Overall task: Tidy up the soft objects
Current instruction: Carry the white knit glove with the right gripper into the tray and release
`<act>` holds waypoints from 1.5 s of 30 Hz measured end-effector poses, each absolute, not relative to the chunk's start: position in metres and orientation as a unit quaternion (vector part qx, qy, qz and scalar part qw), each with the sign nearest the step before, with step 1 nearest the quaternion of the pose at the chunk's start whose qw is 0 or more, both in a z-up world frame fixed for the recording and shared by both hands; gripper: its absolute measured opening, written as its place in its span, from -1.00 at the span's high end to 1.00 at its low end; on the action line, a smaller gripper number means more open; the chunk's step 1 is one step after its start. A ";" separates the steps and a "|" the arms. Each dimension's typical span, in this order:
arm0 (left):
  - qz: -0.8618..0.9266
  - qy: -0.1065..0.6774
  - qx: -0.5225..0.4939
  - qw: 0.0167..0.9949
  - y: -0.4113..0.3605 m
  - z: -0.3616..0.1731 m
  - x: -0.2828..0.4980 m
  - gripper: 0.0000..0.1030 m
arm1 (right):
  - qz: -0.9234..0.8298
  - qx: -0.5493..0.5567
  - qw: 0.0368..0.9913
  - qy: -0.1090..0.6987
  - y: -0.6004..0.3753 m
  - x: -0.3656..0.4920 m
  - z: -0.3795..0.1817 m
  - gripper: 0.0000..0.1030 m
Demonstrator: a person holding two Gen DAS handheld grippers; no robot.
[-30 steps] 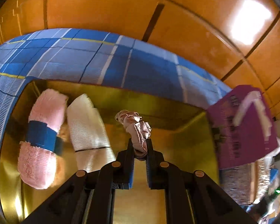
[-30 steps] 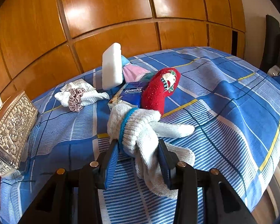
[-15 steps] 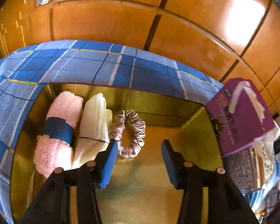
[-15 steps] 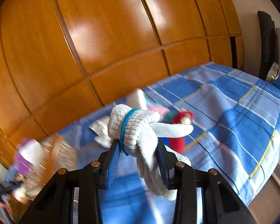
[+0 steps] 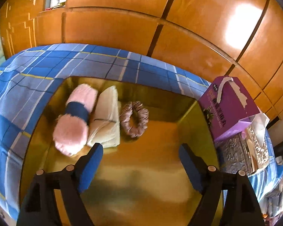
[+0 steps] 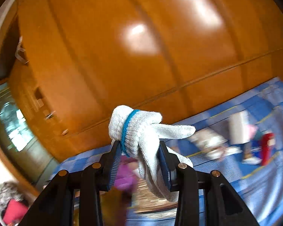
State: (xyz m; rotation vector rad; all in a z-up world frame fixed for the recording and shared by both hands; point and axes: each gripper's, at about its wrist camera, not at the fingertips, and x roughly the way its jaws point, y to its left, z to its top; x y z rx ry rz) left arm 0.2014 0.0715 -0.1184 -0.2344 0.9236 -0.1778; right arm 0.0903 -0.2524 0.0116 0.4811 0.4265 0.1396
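Two tools, left tool (image 5: 140, 157) spread above scrunchie (image 5: 134, 119), right tool (image 6: 139, 162) pinching glove (image 6: 141, 131), background blurred.

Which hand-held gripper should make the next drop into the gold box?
Right. The right hand-held gripper already grips the white glove; the left hand-held gripper hangs open and empty over the gold box.

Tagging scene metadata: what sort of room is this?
Probably a bedroom: a blue plaid bedspread covers what looks like a bed, with wooden wardrobe doors behind. A gold box and a white knit glove are in use.
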 end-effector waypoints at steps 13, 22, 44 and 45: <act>-0.035 0.439 -0.102 0.892 0.100 -0.120 0.178 -0.68 | 0.194 0.211 0.907 0.310 -0.101 0.165 -0.038 0.24; 0.014 0.419 -0.143 0.896 0.149 -0.109 0.173 -0.72 | 0.134 0.195 0.891 0.388 -0.044 0.213 -0.093 0.23; 0.032 0.420 -0.180 0.889 0.184 -0.110 0.158 -0.72 | -0.052 0.245 0.858 0.448 -0.046 0.270 -0.136 -0.04; 0.032 0.419 -0.181 0.889 0.184 -0.110 0.159 -0.72 | -0.046 0.250 0.857 0.448 -0.046 0.269 -0.136 -0.04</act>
